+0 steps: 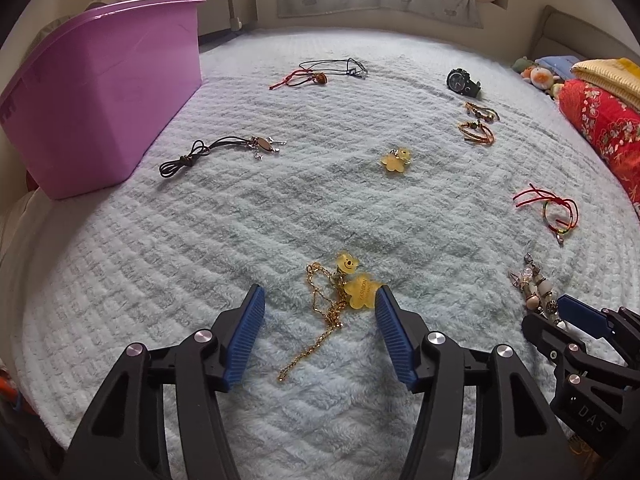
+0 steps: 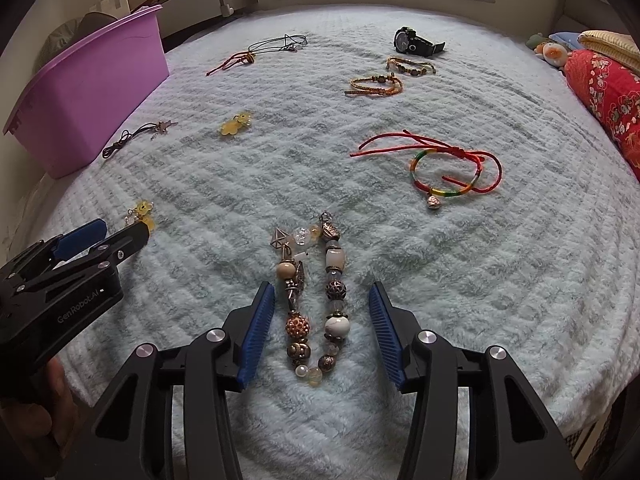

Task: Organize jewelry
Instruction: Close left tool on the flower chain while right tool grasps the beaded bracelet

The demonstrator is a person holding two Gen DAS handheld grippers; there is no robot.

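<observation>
Jaws of both grippers stand open, gold chain and beaded strand between them, seemingly untouched.

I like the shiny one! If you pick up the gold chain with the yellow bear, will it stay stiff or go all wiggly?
Probably wiggly: the gold chain lies in loose curves on the fluffy blanket, so it should droop. Its fine links might slip from the left gripper, whose jaws stand open around it. The yellow bear charm would likely dangle.
</observation>
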